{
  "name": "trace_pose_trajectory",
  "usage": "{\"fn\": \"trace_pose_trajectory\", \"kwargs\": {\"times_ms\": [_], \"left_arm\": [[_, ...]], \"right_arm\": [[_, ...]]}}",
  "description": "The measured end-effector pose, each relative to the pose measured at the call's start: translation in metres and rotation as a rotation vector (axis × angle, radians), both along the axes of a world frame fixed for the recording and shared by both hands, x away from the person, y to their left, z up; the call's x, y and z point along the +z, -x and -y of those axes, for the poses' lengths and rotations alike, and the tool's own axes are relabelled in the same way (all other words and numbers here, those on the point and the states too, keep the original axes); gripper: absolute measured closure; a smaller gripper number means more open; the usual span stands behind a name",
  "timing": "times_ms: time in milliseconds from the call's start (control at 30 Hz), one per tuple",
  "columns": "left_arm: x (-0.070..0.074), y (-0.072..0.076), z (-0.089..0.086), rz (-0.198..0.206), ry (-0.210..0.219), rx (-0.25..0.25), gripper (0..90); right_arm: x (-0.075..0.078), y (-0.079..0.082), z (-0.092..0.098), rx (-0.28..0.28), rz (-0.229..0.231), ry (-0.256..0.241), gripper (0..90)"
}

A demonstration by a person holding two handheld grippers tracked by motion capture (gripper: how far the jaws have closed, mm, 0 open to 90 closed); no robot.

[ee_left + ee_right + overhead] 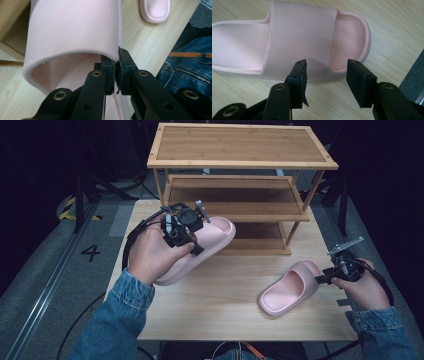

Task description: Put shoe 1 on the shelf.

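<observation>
Visibly: left gripper [116, 72] clamps raised slipper [72, 30]; right gripper [325, 75] agape beside table slipper [297, 42]; floor "4" [91, 252].

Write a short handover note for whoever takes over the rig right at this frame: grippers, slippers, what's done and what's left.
Left gripper: shut on the strap edge of the first pink slipper, held lifted in front of the wooden rack.
Right gripper: open, jaws just short of the second pink slipper, which lies flat on the table.
Done: one slipper picked up.
Left: probably set it on a rack shelf, then grasp the second slipper and place it too. No slipper is on the rack yet.
</observation>
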State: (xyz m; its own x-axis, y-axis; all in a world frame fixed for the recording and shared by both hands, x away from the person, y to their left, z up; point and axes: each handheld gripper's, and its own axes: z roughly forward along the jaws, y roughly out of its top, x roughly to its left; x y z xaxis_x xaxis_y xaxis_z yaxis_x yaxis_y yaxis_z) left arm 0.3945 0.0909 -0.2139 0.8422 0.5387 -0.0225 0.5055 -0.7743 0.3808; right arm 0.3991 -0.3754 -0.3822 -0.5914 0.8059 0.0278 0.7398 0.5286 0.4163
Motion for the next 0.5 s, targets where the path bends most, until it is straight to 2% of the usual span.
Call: {"fn": "trace_pose_trajectory", "kwargs": {"times_ms": [233, 400, 500], "left_arm": [[0.019, -0.020, 0.006, 0.039, 0.013, -0.009, 84.3], [0.023, -0.035, 0.013, 0.086, 0.004, 0.003, 84.4], [0.022, -0.046, 0.018, 0.088, 0.009, 0.012, 84.4]], "right_arm": [[0.000, 0.004, 0.004, -0.012, 0.001, -0.006, 52.0], [-0.001, 0.008, 0.007, -0.019, -0.001, -0.007, 52.1], [0.000, 0.011, 0.011, -0.027, 0.004, -0.004, 52.1]]}}
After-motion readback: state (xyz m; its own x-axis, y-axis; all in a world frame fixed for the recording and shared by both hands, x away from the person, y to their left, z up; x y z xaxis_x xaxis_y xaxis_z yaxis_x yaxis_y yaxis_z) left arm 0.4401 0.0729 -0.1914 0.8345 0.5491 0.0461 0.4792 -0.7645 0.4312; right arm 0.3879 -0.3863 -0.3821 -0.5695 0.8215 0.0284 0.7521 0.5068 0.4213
